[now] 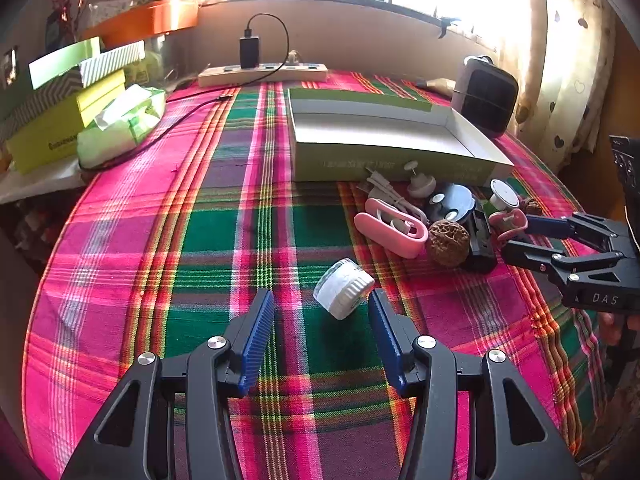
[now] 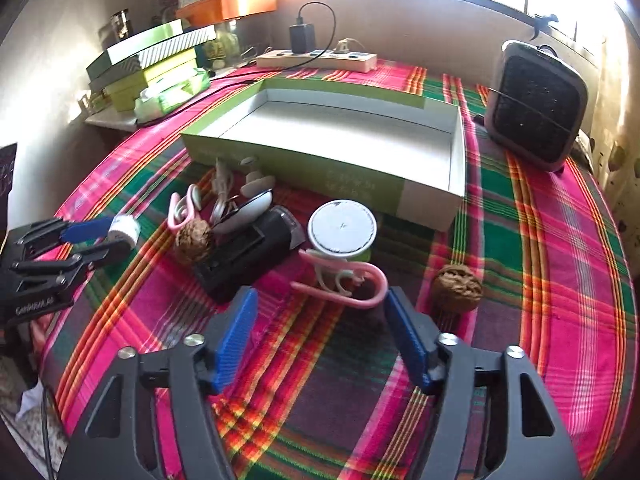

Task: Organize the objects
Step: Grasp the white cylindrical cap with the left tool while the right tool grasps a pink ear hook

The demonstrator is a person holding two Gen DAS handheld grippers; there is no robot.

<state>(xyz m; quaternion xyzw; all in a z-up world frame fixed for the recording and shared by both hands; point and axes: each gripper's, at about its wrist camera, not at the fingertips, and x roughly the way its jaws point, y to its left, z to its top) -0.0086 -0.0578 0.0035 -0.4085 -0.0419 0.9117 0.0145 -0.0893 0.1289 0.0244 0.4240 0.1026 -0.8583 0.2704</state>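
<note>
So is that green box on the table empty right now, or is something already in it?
Empty as far as both views show: the green box shows only bare white floor inside, and the small items lie outside along its front wall on the cloth.

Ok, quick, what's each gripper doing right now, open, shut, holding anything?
Left gripper: open, empty, small white jar lying between its fingertips.
Right gripper: open, empty, pink clip just ahead.
</note>
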